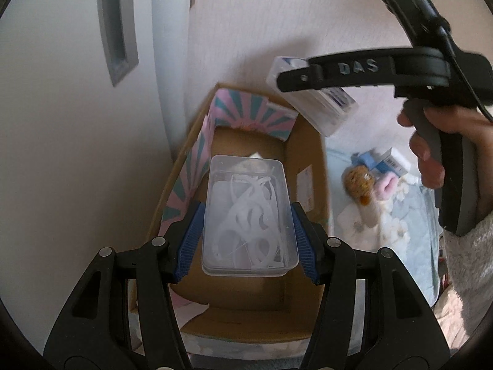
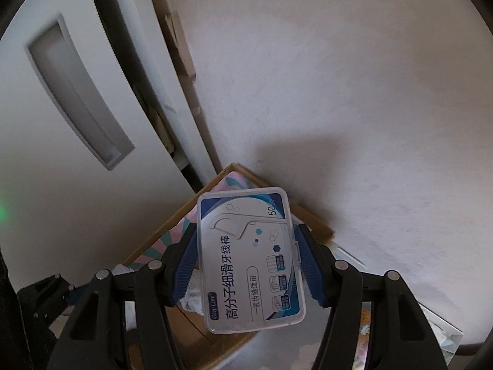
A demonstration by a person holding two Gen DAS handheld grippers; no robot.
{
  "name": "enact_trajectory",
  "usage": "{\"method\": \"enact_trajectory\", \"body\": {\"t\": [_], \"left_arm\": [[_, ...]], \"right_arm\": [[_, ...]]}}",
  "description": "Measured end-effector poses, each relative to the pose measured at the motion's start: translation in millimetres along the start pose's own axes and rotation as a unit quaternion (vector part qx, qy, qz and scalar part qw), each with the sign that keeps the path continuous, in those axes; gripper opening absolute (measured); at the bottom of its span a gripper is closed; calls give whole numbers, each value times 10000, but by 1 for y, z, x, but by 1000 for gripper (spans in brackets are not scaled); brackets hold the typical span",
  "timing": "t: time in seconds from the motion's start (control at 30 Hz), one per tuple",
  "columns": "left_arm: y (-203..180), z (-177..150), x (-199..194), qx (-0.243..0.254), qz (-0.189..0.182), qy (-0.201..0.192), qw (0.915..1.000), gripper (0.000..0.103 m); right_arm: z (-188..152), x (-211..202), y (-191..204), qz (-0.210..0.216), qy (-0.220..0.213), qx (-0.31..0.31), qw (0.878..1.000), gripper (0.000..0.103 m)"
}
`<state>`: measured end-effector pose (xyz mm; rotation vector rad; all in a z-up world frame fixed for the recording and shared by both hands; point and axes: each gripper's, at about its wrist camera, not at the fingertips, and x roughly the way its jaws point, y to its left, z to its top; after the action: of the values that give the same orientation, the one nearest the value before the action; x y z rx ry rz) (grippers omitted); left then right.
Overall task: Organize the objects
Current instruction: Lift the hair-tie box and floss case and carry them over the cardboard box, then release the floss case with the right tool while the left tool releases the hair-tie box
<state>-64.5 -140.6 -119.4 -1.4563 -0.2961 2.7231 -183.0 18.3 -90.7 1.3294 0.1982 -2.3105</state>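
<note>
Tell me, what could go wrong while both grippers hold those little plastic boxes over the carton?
The left gripper grips only the clear floss-pick box's smooth sides, so it might slip. The right gripper holds the labelled floss-pick case tilted above the brown cardboard carton; released there, it could strike the rim.

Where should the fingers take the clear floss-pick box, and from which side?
Across its two long side walls, coming in along its length from the short end, as the left gripper holds the clear floss-pick box now. Those walls are flat, parallel and closer together than the ends, so the blue finger pads sit flush. It hangs over the cardboard box.
</note>
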Motion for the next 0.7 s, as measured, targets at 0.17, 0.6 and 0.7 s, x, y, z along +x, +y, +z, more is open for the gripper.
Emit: {"method": "enact_trajectory", "body": {"t": [0.17, 0.6, 0.7], "left_arm": [[1, -11, 28, 89, -28, 281, 9996, 53], [-6, -34, 79, 327, -3, 773, 9965, 53], [-8, -33, 77, 412, 74, 763, 9962, 53]], "right_arm": [[-4, 35, 2, -7, 258, 15, 9997, 58], [-32, 87, -1, -94, 707, -83, 9974, 58], [-36, 90, -2, -69, 770, -66, 9970, 58]]}}
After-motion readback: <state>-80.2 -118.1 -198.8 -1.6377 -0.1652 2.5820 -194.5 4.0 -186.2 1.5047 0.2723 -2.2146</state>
